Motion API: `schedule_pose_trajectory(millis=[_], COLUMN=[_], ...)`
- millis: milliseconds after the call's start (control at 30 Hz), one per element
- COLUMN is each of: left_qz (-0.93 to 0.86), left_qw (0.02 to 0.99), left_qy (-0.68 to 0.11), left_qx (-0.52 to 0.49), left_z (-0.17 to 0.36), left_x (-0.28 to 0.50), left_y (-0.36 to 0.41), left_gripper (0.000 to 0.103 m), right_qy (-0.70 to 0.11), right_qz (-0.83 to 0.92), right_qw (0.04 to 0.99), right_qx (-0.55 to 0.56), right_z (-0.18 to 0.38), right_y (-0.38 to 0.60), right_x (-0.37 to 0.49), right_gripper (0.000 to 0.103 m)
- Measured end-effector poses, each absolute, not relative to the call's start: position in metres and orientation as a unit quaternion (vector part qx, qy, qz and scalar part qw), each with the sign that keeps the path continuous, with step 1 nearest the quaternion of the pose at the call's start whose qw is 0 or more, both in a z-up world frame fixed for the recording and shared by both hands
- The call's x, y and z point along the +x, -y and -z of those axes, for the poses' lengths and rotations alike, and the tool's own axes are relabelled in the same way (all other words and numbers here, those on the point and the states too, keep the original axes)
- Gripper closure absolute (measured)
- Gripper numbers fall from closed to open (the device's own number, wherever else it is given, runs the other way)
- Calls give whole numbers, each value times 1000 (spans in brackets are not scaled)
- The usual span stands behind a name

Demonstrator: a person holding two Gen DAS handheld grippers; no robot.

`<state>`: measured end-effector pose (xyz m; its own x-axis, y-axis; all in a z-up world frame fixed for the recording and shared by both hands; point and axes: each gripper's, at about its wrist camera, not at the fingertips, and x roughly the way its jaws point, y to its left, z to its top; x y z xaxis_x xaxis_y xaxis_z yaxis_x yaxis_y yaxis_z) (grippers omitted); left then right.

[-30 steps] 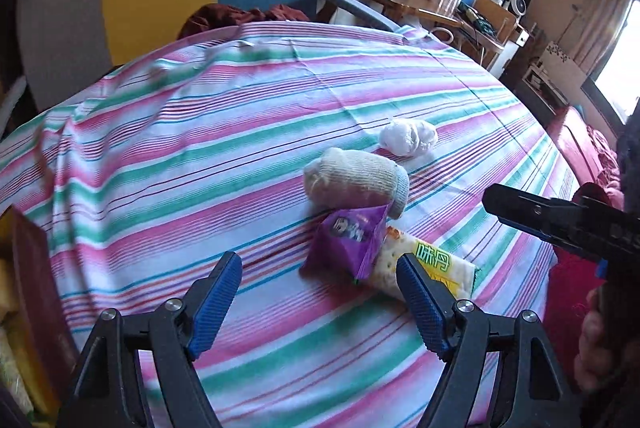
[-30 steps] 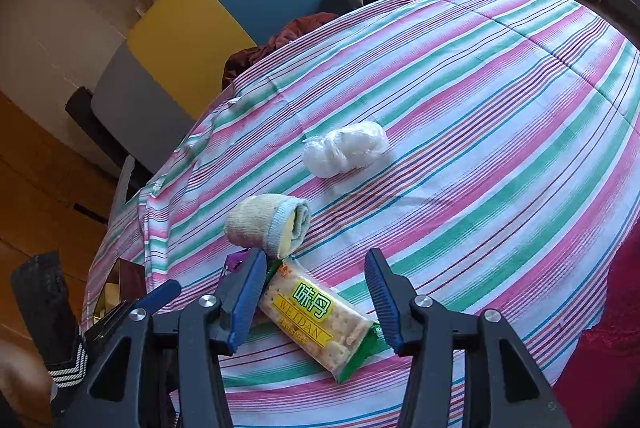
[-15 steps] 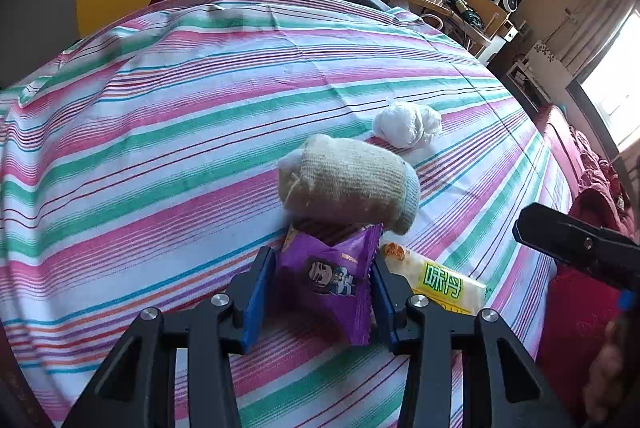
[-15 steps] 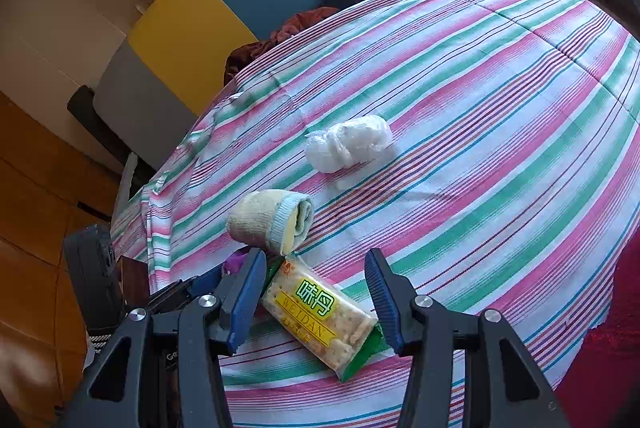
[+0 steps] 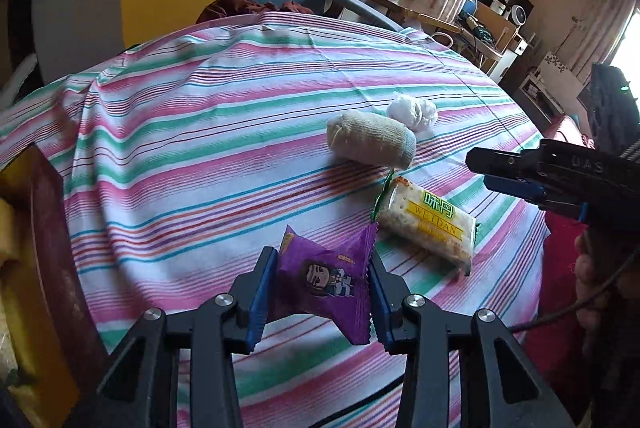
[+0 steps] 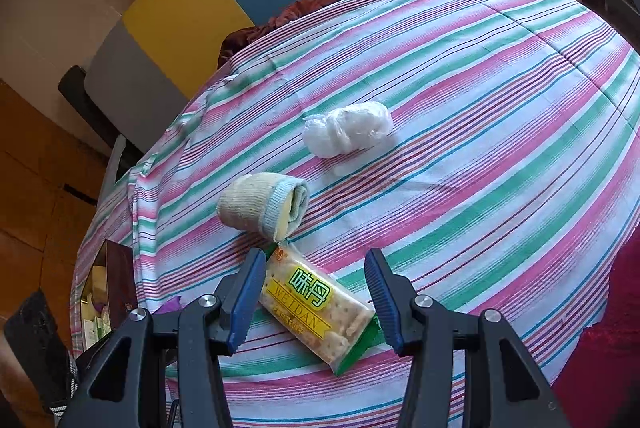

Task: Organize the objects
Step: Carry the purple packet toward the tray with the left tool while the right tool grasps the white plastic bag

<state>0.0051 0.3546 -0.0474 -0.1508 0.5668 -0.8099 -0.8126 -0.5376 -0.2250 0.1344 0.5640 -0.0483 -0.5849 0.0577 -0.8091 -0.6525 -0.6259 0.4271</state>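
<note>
Left gripper (image 5: pixel 322 282) clamped on the purple snack packet (image 5: pixel 326 278), lifted clear of the striped cloth (image 5: pixel 200 148). Cracker packet (image 5: pixel 428 224) at 2 o'clock from it, rolled sock (image 5: pixel 370 144) at 12, white plastic wad (image 5: pixel 412 112) just beyond. Dark box edge (image 5: pixel 48 248) at 9 o'clock. Right gripper (image 6: pixel 316 298) part-open, straddling the cracker packet (image 6: pixel 316 302); left pad touches, right pad apart. Only the right view shows the sock's (image 6: pixel 264 204) open cuff; the purple packet there is only a corner.
</note>
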Motion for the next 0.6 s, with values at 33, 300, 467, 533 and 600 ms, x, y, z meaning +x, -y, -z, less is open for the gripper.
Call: schedule_pose_trajectory(millis=[33, 300, 467, 533, 600], left_qz=[-748, -764, -771, -772, -774], left_qw=[462, 461, 456, 454, 450], left_qy=[-129, -108, -85, -80, -74], left_qx=[-458, -438, -437, -437, -440], left_z=[44, 19, 9, 8, 7], left_x=[6, 12, 9, 8, 6], left_y=[-348, -300, -281, -275, -268], left_gripper=[60, 60, 60, 60, 60], right_qy=[-370, -374, -336, -317, -298], right_qz=[-808, -793, -800, -798, -792], right_qw=[218, 227, 237, 243, 253], right_qx=[-404, -425, -438, -451, -468], right_z=[49, 47, 38, 40, 46], right_y=[-563, -581, -605, -614, -622], right_x=[133, 122, 94, 80, 67], right_gripper=[51, 50, 21, 21, 21])
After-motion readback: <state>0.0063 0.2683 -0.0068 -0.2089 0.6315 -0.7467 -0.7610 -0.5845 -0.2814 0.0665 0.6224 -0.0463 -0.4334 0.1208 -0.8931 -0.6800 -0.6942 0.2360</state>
